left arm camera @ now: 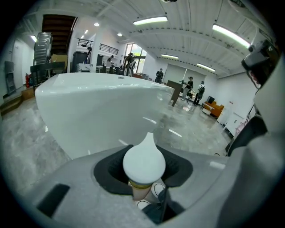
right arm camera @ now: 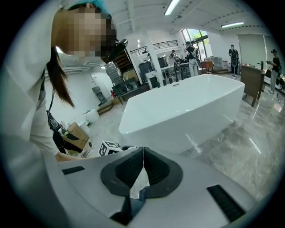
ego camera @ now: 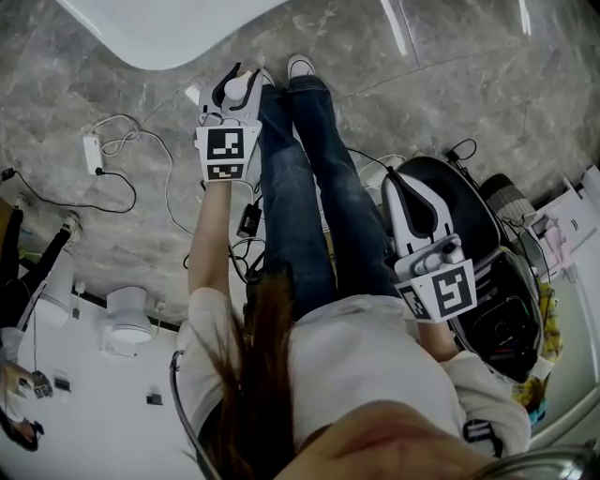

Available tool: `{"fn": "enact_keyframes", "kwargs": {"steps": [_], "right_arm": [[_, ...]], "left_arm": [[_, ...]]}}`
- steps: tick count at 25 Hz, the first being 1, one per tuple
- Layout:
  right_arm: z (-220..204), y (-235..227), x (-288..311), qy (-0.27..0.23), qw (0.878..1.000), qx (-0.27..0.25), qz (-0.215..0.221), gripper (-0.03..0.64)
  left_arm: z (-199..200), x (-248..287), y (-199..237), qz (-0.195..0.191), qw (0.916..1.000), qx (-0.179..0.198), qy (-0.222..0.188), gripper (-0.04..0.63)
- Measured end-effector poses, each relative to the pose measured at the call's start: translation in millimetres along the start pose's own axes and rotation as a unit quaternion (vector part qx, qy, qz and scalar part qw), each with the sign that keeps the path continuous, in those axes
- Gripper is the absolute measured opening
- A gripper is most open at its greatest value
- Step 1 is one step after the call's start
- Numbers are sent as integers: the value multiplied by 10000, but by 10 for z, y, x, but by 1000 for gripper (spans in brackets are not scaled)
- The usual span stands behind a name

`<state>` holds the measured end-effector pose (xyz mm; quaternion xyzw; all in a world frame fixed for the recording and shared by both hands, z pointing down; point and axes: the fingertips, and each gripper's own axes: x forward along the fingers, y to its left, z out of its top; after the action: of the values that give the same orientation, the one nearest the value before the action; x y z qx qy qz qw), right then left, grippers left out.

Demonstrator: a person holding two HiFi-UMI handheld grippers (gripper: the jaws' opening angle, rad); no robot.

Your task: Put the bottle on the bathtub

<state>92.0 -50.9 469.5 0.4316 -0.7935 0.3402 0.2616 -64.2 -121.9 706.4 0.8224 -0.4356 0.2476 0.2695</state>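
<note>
A white bathtub (ego camera: 169, 28) stands on the grey marble floor just ahead of the person's feet. It fills the middle of the left gripper view (left arm camera: 98, 107) and lies further off in the right gripper view (right arm camera: 178, 111). My left gripper (ego camera: 234, 84) is shut on a bottle (left arm camera: 143, 160) with a white drop-shaped cap and a tan neck, the cap pointing toward the tub's side. My right gripper (right arm camera: 143, 162) hangs lower at the person's right side (ego camera: 398, 183), its pads touching with nothing between them.
The person's jeans-clad legs (ego camera: 309, 187) and white shoes stand between the grippers. A power strip with white cables (ego camera: 94, 150) lies on the floor at the left. A black bag (ego camera: 497, 272) sits at the right. Several people stand far back in the hall.
</note>
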Motion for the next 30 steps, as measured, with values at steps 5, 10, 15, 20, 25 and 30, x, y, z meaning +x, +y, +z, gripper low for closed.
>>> {"fn": "enact_keyframes", "kwargs": {"steps": [5,10,15,20,25,30], "right_arm": [[-101,-103,54,88,9999,104,-90,14],[-254,-147,119,195,9992,281,-203,14],[-402,-224,199,301,9981,464,-284,14],[-527,-260,271,355,9969,592,-391,14],[-687,-247,238,420,9960,684,-404,14],[-766,-304,329,480,9947,769,-488,14]], "left_arm": [[-205,275,67,6,9999,-26,160,146],[-453,545,127,13,9996,-111,269,146],[-723,850,206,111,9987,-259,415,146],[-972,1085,291,150,9980,-295,547,146],[-1261,1202,274,183,9964,-177,810,146],[-1505,1393,375,222,9941,-223,1037,146]]}}
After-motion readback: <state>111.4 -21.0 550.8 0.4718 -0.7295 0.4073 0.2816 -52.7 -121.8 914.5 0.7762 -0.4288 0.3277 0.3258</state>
